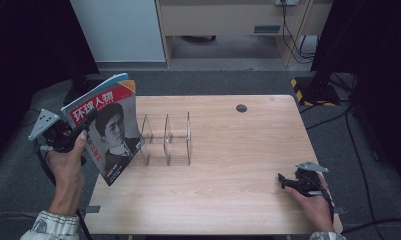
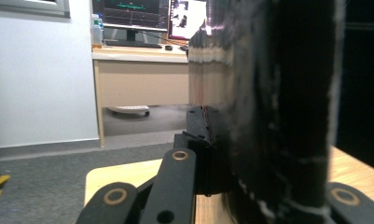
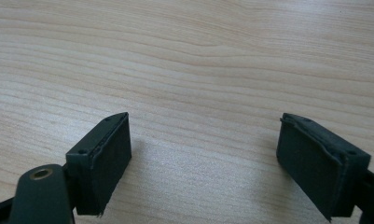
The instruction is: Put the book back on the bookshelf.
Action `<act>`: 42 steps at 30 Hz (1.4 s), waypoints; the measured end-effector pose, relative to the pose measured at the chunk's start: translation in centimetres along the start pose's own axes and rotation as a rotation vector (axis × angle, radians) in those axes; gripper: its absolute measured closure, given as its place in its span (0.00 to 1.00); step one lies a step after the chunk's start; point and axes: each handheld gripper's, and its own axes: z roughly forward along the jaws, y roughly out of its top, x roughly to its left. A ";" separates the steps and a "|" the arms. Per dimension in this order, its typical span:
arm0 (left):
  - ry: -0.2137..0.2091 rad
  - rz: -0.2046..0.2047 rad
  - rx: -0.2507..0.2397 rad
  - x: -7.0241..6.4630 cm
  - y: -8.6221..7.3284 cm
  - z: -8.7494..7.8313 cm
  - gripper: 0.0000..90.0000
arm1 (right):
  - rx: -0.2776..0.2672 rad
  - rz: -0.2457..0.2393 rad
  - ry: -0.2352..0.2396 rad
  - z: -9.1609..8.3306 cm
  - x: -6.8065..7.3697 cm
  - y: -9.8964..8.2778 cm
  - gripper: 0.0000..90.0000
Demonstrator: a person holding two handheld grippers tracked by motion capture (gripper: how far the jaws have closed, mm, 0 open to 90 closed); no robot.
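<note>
A magazine [image 1: 113, 130] with a red title band and a portrait cover is held upright over the table's left edge. My left gripper [image 1: 85, 127] is shut on its left side. In the left gripper view the magazine's [image 2: 278, 116] dark edge stands right in front of the camera, and one finger [image 2: 201, 135] presses against it. A clear plastic divider rack [image 1: 167, 139] stands on the wooden table [image 1: 238, 150] just right of the magazine. At the front right corner my right gripper [image 1: 283, 181] rests low, open, with bare wood [image 3: 198, 56] between its pads [image 3: 105, 154].
A round cable hole [image 1: 241, 108] sits near the table's far edge. Beyond the table are a white cabinet [image 1: 120, 30], a wooden desk [image 1: 228, 20] and a stand with a yellow-black base [image 1: 313, 90] with cables on the floor. Dark curtains flank both sides.
</note>
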 end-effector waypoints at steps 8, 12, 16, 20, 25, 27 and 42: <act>0.015 0.012 -0.005 0.0 -0.2 0.7 0.96 | 0.000 -0.001 0.001 0.0 0.0 0.0 0.20; 0.030 0.029 -0.013 0.0 -0.3 1.4 0.96 | 0.000 -0.001 0.001 -0.1 0.0 -0.1 0.20; 0.040 0.033 -0.014 0.1 -0.6 2.1 0.96 | 0.000 -0.001 0.001 -0.1 0.0 -0.1 0.20; 0.048 0.044 -0.022 -0.1 -1.1 2.6 0.96 | 0.000 -0.001 0.001 -0.1 0.0 -0.1 0.20; 0.051 0.047 -0.036 -0.3 -1.8 2.9 0.96 | -0.003 -0.001 0.000 -0.1 0.0 -0.1 0.20; 0.047 0.042 -0.044 -0.3 -2.2 3.0 0.96 | -0.003 0.004 0.000 -0.1 0.0 -0.1 0.20; 0.027 0.029 -0.085 -0.8 -3.4 2.7 0.96 | 0.001 0.004 0.000 -0.3 0.0 -0.2 0.20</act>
